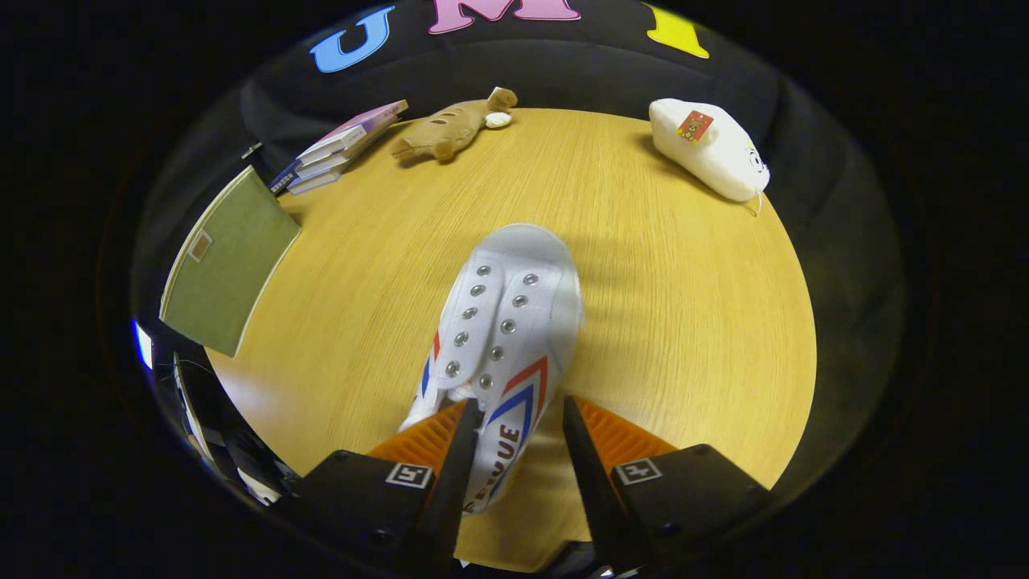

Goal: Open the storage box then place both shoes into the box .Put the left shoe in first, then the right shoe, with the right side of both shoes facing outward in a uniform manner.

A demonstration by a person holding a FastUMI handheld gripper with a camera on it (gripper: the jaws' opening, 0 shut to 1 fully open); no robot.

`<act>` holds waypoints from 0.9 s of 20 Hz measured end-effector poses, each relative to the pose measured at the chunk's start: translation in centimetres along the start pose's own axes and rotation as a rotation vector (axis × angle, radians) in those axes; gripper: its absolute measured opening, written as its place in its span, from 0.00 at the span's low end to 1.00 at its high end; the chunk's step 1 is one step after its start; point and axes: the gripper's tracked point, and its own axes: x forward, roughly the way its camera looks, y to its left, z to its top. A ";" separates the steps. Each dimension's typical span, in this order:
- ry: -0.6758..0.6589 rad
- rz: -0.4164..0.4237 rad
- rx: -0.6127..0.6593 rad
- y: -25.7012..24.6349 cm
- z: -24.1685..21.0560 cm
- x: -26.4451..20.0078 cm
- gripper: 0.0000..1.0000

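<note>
A white canvas shoe (506,322) with red and blue side stripes and metal eyelets lies on the round wooden table (659,322), toe pointing away from me. My gripper (518,406) is open and straddles its heel end. The left finger (450,450) sits at the shoe's collar. The right finger (587,458) stands just off the striped side wall, and a thin strip of table shows between them. The green storage box (229,257) stands at the table's left rim, well left of the fingers, its flat top with a small label facing me.
Several stacked books (338,149) lie beyond the box. A brown plush toy (450,129) rests at the table's far side, and a white plush toy (715,149) at the far right. Bare wood spreads to the right of the shoe.
</note>
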 end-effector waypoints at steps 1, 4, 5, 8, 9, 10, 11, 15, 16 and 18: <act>-0.003 0.006 0.010 0.0 0.0 0.1 0.60; 0.009 -0.003 0.120 -0.5 0.4 0.2 0.46; 0.021 -0.001 0.171 -0.4 0.2 0.1 0.37; 0.007 -0.017 0.173 -0.7 0.5 0.0 0.17; 0.005 -0.034 0.163 -0.7 0.5 0.2 0.12; 0.004 -0.040 0.178 -0.8 0.6 -0.8 0.10; 0.016 -0.026 0.203 -0.2 0.5 -0.6 0.07; -0.049 -0.030 0.180 2.1 1.6 -2.9 0.07; -0.060 -0.037 0.191 3.1 2.1 -3.7 0.07; -0.086 -0.037 0.243 5.5 3.4 -5.6 0.07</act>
